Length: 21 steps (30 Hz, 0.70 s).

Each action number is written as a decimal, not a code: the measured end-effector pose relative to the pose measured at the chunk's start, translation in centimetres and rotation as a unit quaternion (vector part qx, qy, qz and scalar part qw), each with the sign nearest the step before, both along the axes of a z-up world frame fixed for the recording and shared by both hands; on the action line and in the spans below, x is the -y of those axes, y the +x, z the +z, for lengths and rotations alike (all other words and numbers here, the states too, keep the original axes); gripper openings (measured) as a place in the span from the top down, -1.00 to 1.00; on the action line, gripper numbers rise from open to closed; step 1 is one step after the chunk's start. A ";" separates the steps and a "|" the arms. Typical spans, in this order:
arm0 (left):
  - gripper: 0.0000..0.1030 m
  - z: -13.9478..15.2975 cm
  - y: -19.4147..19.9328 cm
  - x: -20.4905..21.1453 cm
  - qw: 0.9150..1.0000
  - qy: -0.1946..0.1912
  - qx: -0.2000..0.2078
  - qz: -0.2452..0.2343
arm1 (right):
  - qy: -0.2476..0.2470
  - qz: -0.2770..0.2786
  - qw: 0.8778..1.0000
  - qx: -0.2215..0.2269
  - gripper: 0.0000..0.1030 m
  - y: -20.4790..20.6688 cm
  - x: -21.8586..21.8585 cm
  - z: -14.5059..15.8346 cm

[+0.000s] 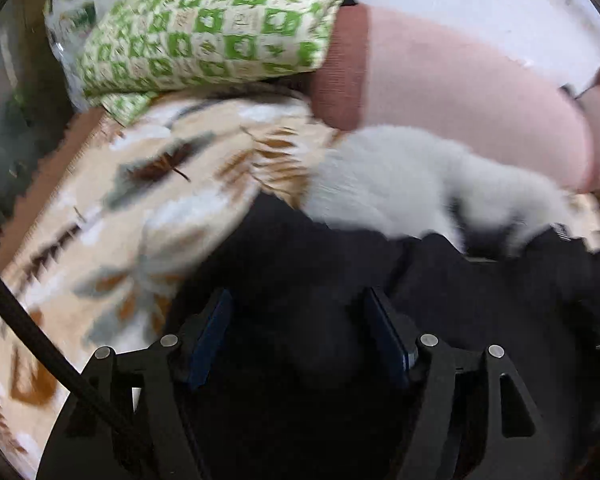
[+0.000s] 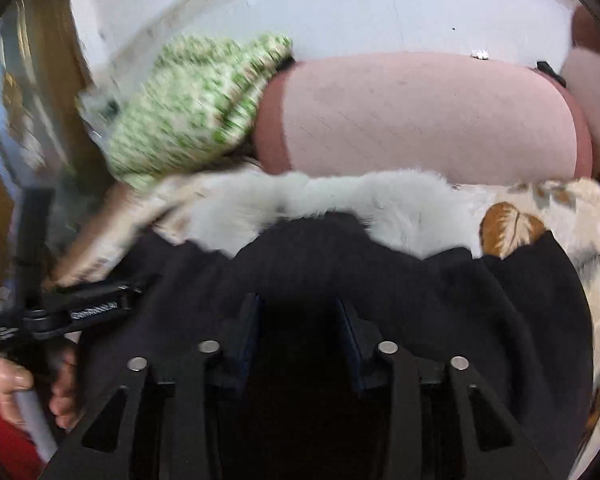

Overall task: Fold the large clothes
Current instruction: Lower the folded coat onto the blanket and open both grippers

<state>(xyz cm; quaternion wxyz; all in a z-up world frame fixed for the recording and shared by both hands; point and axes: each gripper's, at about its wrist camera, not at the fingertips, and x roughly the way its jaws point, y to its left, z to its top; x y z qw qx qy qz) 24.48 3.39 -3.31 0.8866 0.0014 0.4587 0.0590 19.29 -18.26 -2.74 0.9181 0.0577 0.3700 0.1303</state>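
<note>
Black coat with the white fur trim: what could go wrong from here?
1. Both views are blurred, so either tongs could close on the wrong fold of the black coat.
2. The white fur trim lies against the pink cushion; pulling may bunch it.
3. The leaf-print blanket underneath could get pinched together with the coat.

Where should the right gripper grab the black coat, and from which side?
Judging by the right wrist view: take the black coat by its collar edge just below the white fur trim, coming down from above and the near side. That edge bunches into raised folds off the leaf-print blanket, so fingers can straddle one; the flat body offers no lip.
</note>
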 end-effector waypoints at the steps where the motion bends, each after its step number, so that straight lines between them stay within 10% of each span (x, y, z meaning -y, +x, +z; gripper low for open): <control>1: -0.38 -0.5 0.6 -0.4 1.000 0.000 0.001 0.006 | -0.009 -0.009 1.000 -0.012 -0.05 1.1 0.1 -0.9; 10: -0.78 -4.4 4.5 -4.8 0.992 -0.111 -0.012 0.065 | 0.060 -0.044 0.996 -0.057 -0.06 8.2 2.6 -5.1; 16: -0.82 -4.4 3.8 -4.8 0.990 -0.126 0.000 0.060 | 0.069 -0.036 0.996 -0.044 -0.05 7.0 2.5 -3.8; 21: -0.82 -4.2 3.4 -4.8 0.990 -0.132 0.007 0.057 | 0.177 -0.109 0.977 -0.039 0.28 4.4 11.2 -3.0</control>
